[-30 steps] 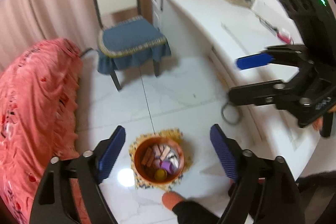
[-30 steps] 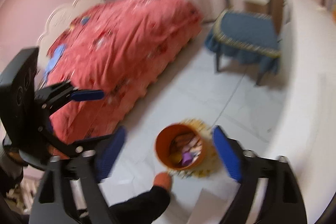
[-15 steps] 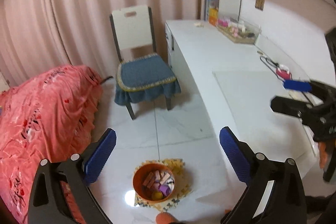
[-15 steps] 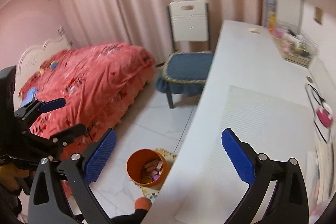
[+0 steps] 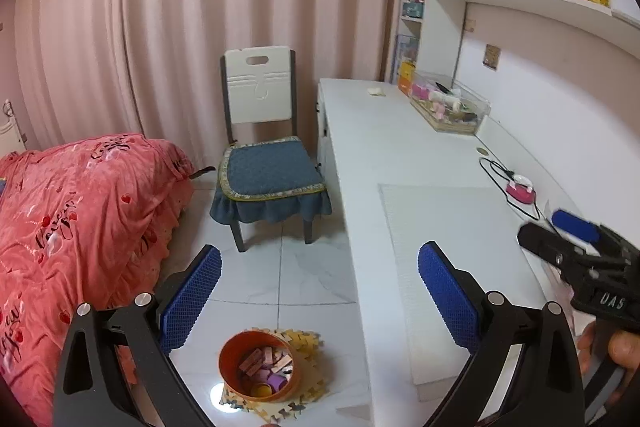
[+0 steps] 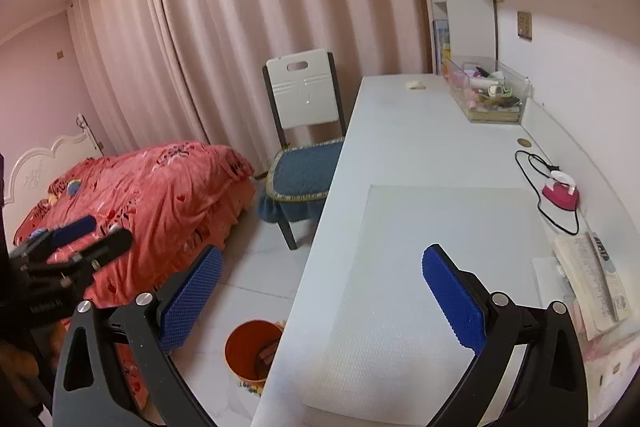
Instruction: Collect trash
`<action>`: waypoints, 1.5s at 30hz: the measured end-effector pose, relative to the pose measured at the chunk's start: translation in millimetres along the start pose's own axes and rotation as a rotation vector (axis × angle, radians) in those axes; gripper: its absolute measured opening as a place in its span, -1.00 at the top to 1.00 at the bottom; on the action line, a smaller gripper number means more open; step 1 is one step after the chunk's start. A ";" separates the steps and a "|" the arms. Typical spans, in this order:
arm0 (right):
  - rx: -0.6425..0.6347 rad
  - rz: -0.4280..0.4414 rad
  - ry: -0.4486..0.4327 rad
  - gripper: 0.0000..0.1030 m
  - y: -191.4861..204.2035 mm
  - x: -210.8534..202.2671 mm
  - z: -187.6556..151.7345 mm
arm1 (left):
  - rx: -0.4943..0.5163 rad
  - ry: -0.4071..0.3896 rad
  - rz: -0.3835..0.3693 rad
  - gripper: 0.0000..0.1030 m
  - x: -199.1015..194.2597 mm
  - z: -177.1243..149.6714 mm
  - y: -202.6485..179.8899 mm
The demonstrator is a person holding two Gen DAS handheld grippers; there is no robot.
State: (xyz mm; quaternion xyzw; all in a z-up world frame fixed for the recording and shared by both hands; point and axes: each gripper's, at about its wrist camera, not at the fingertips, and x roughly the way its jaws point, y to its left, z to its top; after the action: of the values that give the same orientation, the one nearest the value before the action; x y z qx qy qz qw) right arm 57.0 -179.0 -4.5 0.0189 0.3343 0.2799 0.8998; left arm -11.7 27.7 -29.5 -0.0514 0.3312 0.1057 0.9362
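An orange bin (image 5: 259, 363) holding several scraps stands on a foam mat on the floor beside the white desk (image 5: 400, 155); it also shows in the right wrist view (image 6: 251, 349), partly hidden by the desk edge. A small pale crumpled scrap (image 5: 376, 91) lies at the desk's far end, also in the right wrist view (image 6: 415, 85). My left gripper (image 5: 320, 291) is open and empty, high above the bin. My right gripper (image 6: 320, 291) is open and empty above the desk's pale mat (image 6: 432, 267).
A chair with a blue cushion (image 5: 268, 171) stands by the desk. A bed with a red cover (image 5: 72, 227) is on the left. On the desk are a clear box of items (image 5: 448, 105), a pink device with a black cord (image 5: 520, 189) and papers (image 6: 592, 283).
Both grippers have risen and tilted up from looking down at the bin to looking across the room and desk. The right gripper has moved over the desk. Both stayed open.
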 end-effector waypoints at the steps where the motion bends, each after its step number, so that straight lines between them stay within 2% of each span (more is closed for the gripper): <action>1: -0.004 -0.003 -0.007 -0.91 -0.9 -1.9 1.3 | 0.006 -0.001 -0.003 -0.89 0.5 -0.9 -3.6; 5: -0.018 -0.019 -0.044 -0.91 -3.0 -7.9 5.2 | -0.004 0.010 -0.019 -0.89 1.6 -2.9 -10.0; 8: -0.022 -0.026 -0.042 -0.91 -2.7 -5.6 7.1 | -0.031 -0.010 -0.040 -0.89 -0.6 -3.1 -7.1; 14: -0.030 -0.019 -0.040 -0.91 1.5 -2.0 7.9 | 0.031 -0.040 0.005 -0.89 -1.5 -1.2 -15.2; 22: -0.028 -0.015 -0.031 -0.91 4.0 5.0 6.2 | 0.032 -0.035 0.022 -0.89 3.6 2.7 -13.1; 45: -0.029 -0.010 -0.005 -0.91 10.9 20.3 4.5 | 0.040 -0.009 -0.007 -0.89 12.9 6.6 -10.4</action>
State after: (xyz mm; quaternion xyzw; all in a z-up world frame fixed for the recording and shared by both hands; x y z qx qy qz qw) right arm 67.0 -158.7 -10.5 0.0049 0.3279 0.2802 0.9022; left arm 4.6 20.8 -32.3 -0.0334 0.3286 0.0961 0.9390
